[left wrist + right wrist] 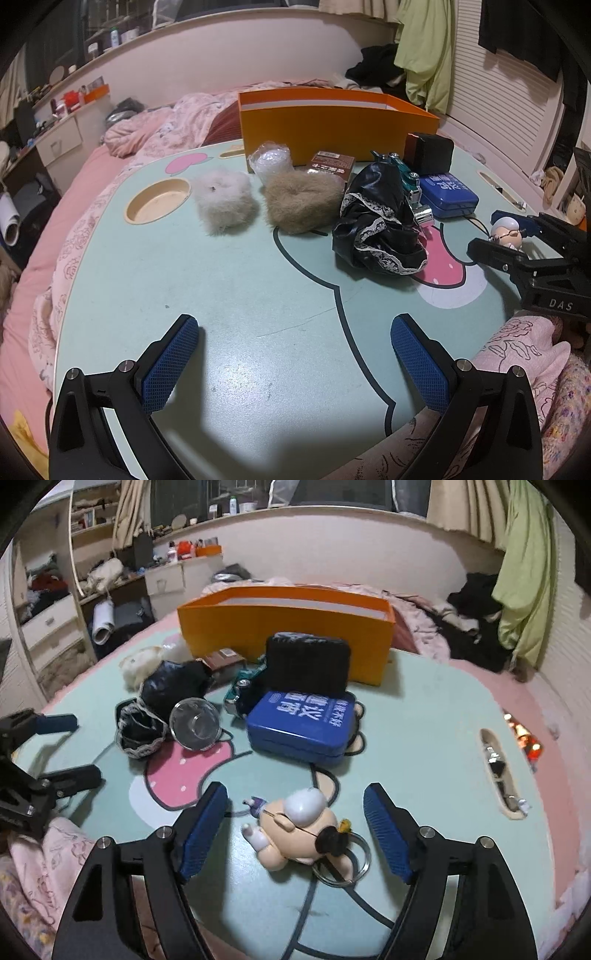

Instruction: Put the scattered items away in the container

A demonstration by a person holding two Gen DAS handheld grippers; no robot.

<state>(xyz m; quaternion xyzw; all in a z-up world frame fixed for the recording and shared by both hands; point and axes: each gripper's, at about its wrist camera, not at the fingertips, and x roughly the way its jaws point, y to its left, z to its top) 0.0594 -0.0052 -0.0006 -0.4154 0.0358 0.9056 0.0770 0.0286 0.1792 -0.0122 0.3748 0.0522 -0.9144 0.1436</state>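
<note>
The orange box (332, 125) stands open at the far side of the mint table (258, 288). In front of it lie a white fluffy scrunchie (221, 203), a brown one (303, 206), a black lace cloth (376, 229), a blue tin (299, 723), a black case (308, 661) and a clear glass (195, 723) on its side. A small figurine keychain (299, 827) lies on the table between the fingers of my right gripper (295, 794), which is open with its pads clear of it. My left gripper (295, 321) is open over bare table.
A small brown box (332, 164), a plastic-wrapped bundle (271, 160) and a teal toy car (410, 184) crowd the orange box's front. The table has a round cup recess (159, 199) and a slot (498, 768). Pink bedding (74, 240) surrounds it.
</note>
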